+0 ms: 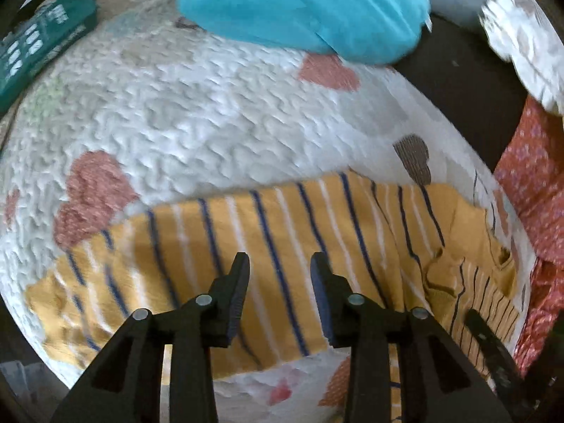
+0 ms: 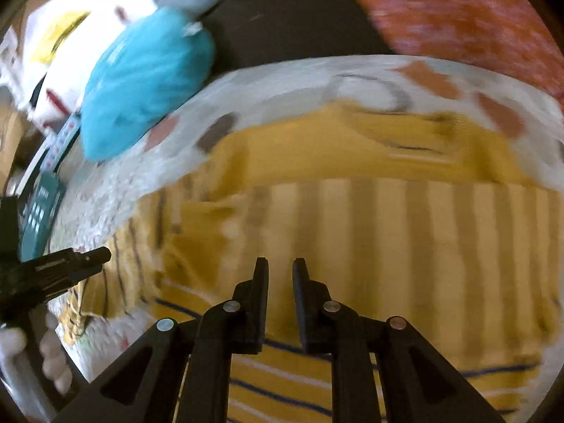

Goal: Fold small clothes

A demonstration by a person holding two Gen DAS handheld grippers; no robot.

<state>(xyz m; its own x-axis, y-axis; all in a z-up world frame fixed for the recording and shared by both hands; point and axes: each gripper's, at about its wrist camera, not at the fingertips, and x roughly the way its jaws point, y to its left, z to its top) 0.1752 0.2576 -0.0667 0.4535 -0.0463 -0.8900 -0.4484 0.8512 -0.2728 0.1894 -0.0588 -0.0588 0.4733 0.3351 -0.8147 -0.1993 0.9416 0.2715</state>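
Note:
A small yellow garment (image 1: 282, 239) with navy and white stripes lies spread on a white quilted mat (image 1: 183, 112) with heart patches. My left gripper (image 1: 280, 264) is open just above the garment's near part, holding nothing. In the right wrist view the same yellow garment (image 2: 370, 232) fills the middle, blurred by motion. My right gripper (image 2: 281, 271) hovers over it with the jaws a narrow gap apart and nothing visibly between them. The left gripper's fingers (image 2: 84, 259) show at the left edge of that view.
A turquoise cloth bundle (image 1: 303, 7) lies at the mat's far edge, also in the right wrist view (image 2: 148, 81). A red patterned fabric (image 1: 528, 183) lies at the right. A green box (image 1: 38, 46) sits far left. White frilled cloth (image 1: 521, 35) is at upper right.

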